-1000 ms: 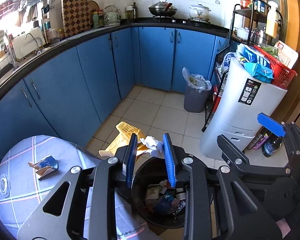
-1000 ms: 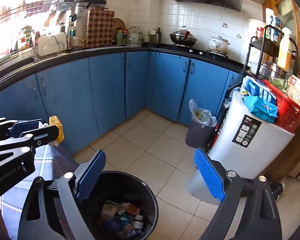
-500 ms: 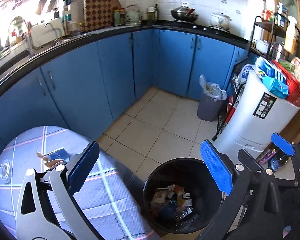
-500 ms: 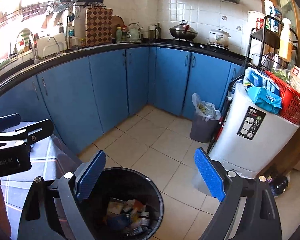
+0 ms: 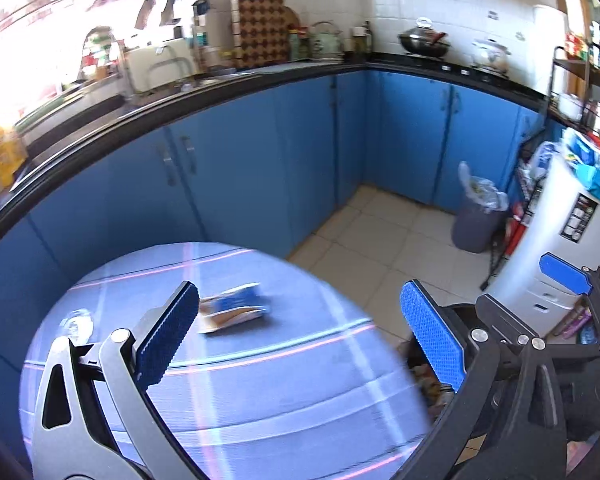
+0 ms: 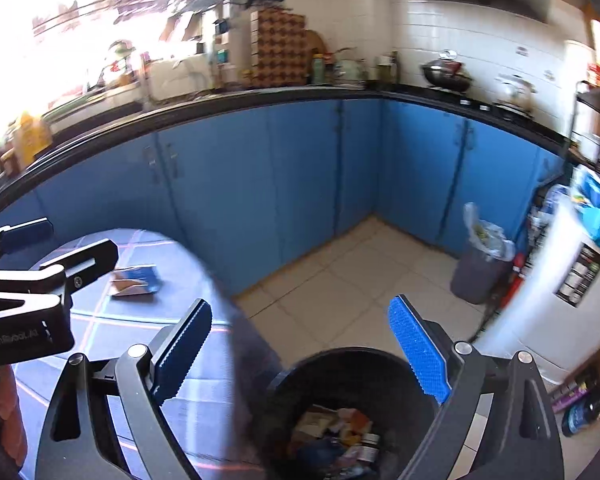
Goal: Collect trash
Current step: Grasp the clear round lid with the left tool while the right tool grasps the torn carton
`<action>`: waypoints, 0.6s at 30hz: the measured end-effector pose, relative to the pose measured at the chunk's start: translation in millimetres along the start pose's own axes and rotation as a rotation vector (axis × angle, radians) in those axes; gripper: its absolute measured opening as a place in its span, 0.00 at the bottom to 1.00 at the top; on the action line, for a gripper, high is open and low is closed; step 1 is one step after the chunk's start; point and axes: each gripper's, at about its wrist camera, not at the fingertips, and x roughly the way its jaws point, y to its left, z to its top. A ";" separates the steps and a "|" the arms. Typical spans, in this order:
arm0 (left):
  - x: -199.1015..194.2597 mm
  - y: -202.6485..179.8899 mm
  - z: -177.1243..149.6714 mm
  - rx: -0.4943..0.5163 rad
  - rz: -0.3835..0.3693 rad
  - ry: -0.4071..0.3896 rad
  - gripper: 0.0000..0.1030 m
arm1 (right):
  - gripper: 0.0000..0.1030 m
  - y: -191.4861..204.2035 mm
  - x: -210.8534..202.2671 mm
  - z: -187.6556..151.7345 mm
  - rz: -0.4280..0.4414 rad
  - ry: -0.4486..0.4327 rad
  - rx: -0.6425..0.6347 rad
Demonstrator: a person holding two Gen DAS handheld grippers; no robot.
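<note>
A crumpled blue and white carton [image 5: 233,307] lies on the round table with a blue checked cloth [image 5: 260,400]; it also shows in the right wrist view [image 6: 137,278]. My left gripper [image 5: 300,340] is open and empty, above the table, just short of the carton. My right gripper [image 6: 300,354] is open and empty above the black trash bin [image 6: 352,364], which holds several pieces of trash. The bin sits on the floor beside the table's right edge.
Blue kitchen cabinets [image 5: 260,168] curve behind the table. A grey bin with a plastic bag [image 5: 478,216] stands in the far corner. A white appliance [image 5: 572,264] with a red basket stands at the right. Bottles [image 6: 584,404] lie on the floor by it.
The left gripper opened, dropped its yellow and white trash into the bin, then swung left over the table toward the carton. The right gripper turned slightly left, staying open.
</note>
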 end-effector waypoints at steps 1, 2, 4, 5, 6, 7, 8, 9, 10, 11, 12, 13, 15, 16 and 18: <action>-0.3 14.9 -2.3 -0.013 0.017 -0.001 0.97 | 0.85 12.1 5.1 2.1 0.019 0.005 -0.013; -0.5 32.1 -5.1 -0.029 0.035 0.000 0.97 | 0.85 21.1 8.5 3.5 0.032 0.008 -0.023; 1.7 62.2 -9.4 -0.063 0.068 0.009 0.97 | 0.85 46.7 19.8 7.9 0.073 0.019 -0.046; 3.0 76.9 -11.7 -0.080 0.083 0.014 0.97 | 0.85 55.7 25.4 10.0 0.089 0.027 -0.050; 4.5 94.4 -15.5 -0.100 0.103 0.022 0.97 | 0.85 64.9 30.7 11.5 0.105 0.034 -0.053; 5.5 106.1 -18.5 -0.113 0.117 0.027 0.97 | 0.85 75.3 36.3 12.7 0.124 0.042 -0.055; 7.2 122.4 -22.5 -0.129 0.136 0.035 0.97 | 0.85 89.1 43.5 13.7 0.146 0.050 -0.060; 8.7 137.6 -26.5 -0.144 0.151 0.042 0.97 | 0.85 100.8 49.7 14.0 0.160 0.056 -0.068; 10.9 157.5 -33.0 -0.164 0.164 0.054 0.97 | 0.85 109.7 54.2 13.0 0.170 0.063 -0.076; 13.3 173.5 -38.7 -0.181 0.172 0.065 0.97 | 0.85 121.7 62.2 12.6 0.180 0.076 -0.089; 16.1 188.9 -45.5 -0.197 0.184 0.079 0.97 | 0.85 132.7 70.3 11.5 0.185 0.087 -0.097; 18.2 197.8 -49.8 -0.205 0.195 0.088 0.97 | 0.85 142.6 78.4 10.0 0.194 0.099 -0.102; 26.0 221.6 -61.8 -0.217 0.228 0.112 0.97 | 0.85 155.9 90.4 7.1 0.201 0.119 -0.108; 29.9 230.1 -65.6 -0.220 0.238 0.123 0.97 | 0.85 164.2 98.7 5.3 0.200 0.131 -0.113; 39.9 248.7 -75.6 -0.236 0.248 0.149 0.97 | 0.85 173.6 110.8 3.7 0.183 0.139 -0.114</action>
